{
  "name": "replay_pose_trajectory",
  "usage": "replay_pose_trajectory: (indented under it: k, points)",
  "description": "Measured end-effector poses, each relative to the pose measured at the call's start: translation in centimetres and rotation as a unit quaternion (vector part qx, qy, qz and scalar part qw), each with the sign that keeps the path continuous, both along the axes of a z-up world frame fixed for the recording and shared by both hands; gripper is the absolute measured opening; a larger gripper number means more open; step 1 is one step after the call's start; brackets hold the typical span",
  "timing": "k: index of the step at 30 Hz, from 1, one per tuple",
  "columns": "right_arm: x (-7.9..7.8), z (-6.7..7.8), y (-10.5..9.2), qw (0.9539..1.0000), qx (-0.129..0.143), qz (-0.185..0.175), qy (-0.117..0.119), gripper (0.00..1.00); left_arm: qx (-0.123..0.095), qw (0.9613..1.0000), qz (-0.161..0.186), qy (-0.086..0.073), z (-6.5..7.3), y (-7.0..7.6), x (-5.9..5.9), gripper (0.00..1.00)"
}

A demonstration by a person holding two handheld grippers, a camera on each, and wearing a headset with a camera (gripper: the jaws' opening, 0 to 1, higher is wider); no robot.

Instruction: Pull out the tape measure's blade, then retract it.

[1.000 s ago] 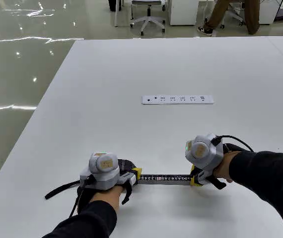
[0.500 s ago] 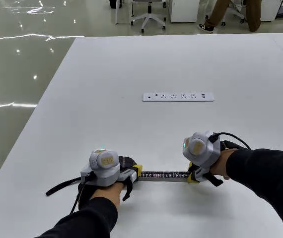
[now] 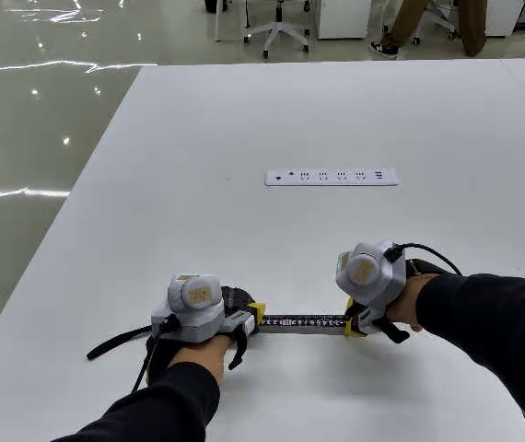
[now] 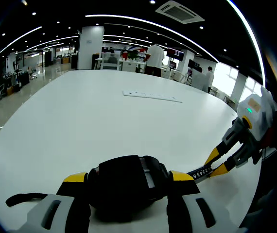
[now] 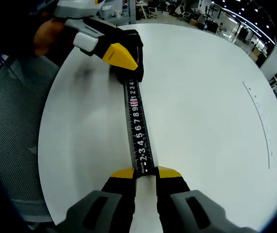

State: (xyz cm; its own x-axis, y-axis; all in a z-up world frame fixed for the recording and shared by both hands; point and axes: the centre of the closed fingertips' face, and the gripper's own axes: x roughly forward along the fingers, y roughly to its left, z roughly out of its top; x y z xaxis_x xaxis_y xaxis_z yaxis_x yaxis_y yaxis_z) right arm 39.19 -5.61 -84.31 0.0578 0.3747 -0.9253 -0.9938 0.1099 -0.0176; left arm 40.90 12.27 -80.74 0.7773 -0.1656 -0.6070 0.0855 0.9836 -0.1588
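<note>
Blade (image 3: 304, 321) lay flat on the smooth white table (image 3: 244, 129) in the head view, drawn out a short way between the two grippers. The left gripper (image 3: 249, 319) was clamped on the black case (image 3: 236, 301) at the blade's left end, and the right gripper (image 3: 349, 325) pinched its free end. A long white power strip (image 3: 332, 177) lay well beyond. A black strap (image 3: 115, 347) lay on the table left of the left gripper.

In the left gripper view, yellow-tipped jaws pressed both sides of the rounded, matte case, which rested on the table between them. The blade left it rightward.

In the right gripper view, the jaws were closed on the blade's tip. The blade was a narrow strip printed with numerals, one mark red, running straight ahead to the case.
</note>
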Motion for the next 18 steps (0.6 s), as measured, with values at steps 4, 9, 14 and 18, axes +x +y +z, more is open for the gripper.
replay_pose_trajectory:
  k: [4,9,14,18]
  points:
    - [0.06,-0.01,0.25,1.0,0.002,0.002,0.001,0.11,0.0,1.0,0.0,0.0,-0.03,0.01,0.0,0.6]
    - [-0.06,0.03,0.53,1.0,0.002,0.006,0.002,0.11,0.0,1.0,0.0,0.0,-0.04,0.03,-0.01,0.6]
    - [-0.06,0.01,0.72,0.9999,0.003,0.009,0.001,0.11,0.0,1.0,0.0,0.0,-0.03,0.02,-0.02,0.6]
    - [-0.03,-0.01,0.96,1.0,0.009,-0.003,0.004,0.11,0.0,1.0,0.0,0.0,-0.07,0.03,0.0,0.6]
